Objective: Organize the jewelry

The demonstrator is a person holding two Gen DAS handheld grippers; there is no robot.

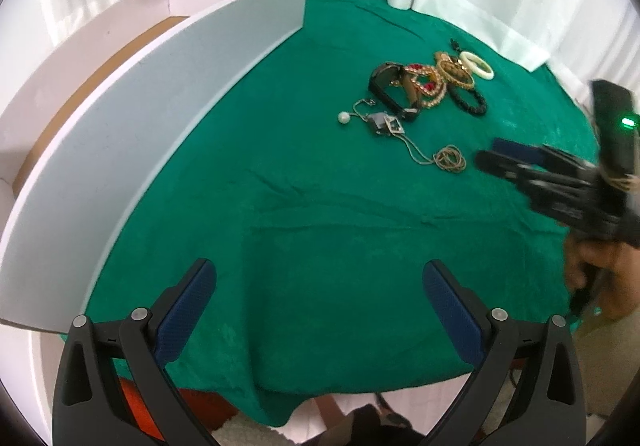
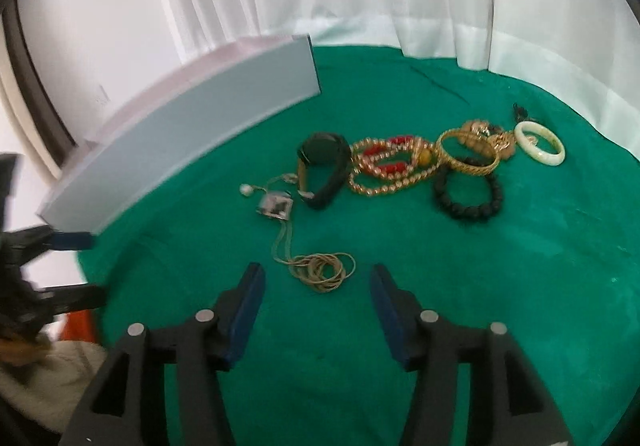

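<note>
Right gripper jaws apart, empty, just short of coiled thin gold chain necklace on green velvet cloth. Left gripper wide open, idle beside white cardboard box. Risk: chain snags square pendant, drags pearl, slips pads.

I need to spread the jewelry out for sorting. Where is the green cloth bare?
Bare: the green cloth between the white cardboard box and the coiled thin chain, reaching the near edge. Crowded: the far right, from black watch to white bangle.

no readable text, labels, signs
</note>
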